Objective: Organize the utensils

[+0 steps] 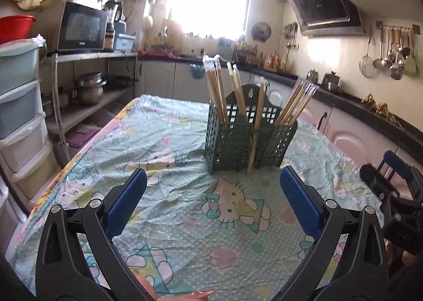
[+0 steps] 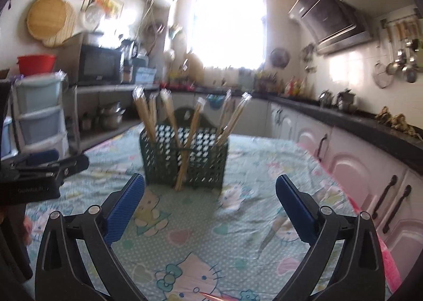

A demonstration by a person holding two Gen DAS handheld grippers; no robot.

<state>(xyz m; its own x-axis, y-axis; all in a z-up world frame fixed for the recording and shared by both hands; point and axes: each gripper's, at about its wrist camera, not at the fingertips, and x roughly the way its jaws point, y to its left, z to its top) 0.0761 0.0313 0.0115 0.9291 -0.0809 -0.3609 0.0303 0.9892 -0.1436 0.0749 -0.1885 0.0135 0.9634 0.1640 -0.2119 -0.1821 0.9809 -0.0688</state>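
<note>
A dark green perforated utensil holder stands on the cartoon-print tablecloth. Several wrapped bamboo chopstick pairs stand in its compartments. One pair leans in the notch between the front compartments, its tip on the cloth. My left gripper is open and empty, a short way in front of the holder. My right gripper is open and empty, facing the holder in the right wrist view. The right gripper also shows at the right edge of the left wrist view.
A shelf with a microwave and pots stands left of the table. Plastic drawers are at the far left. Pink cabinets and a black counter run along the right. Something pink-red lies at the near edge.
</note>
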